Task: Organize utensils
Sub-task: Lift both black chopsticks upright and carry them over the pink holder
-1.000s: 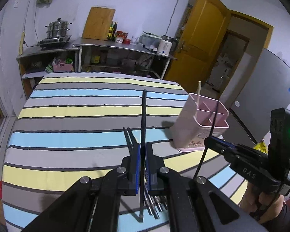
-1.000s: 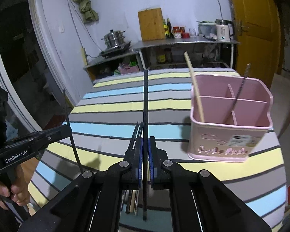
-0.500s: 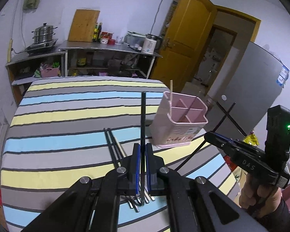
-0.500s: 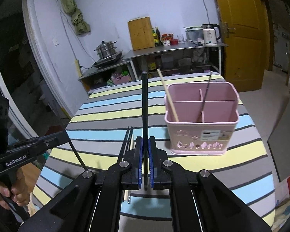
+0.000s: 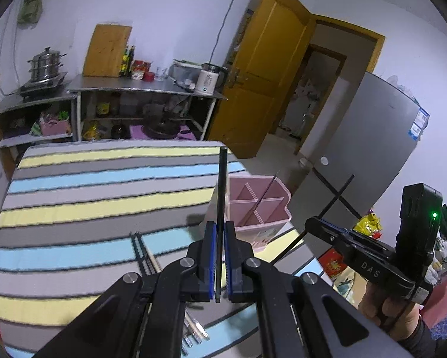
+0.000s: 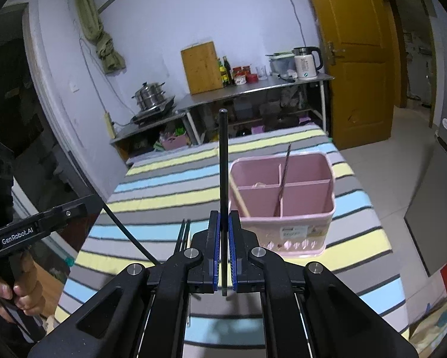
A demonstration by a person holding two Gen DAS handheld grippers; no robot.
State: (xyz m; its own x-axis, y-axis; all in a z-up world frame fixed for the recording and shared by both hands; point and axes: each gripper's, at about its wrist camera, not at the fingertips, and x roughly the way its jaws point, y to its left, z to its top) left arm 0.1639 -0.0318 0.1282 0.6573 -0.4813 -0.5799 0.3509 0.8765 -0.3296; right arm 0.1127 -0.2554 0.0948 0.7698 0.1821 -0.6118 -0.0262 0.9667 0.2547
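Both tongs are pinched tight on chopsticks: the left gripper (image 5: 219, 256) clamps one black chopstick (image 5: 222, 197) that stands up between its blue pads, and the right gripper (image 6: 223, 253) clamps another black chopstick (image 6: 222, 173) the same way. Just beyond them sits the pink divided holder (image 6: 283, 205) on the striped tablecloth (image 5: 89, 203), with a wooden chopstick (image 6: 239, 198) and a thin dark one, possibly metal, (image 6: 284, 179) leaning inside. More chopsticks (image 5: 147, 256) lie flat on the cloth near the left gripper. A steel counter (image 6: 253, 89) lines the far wall.
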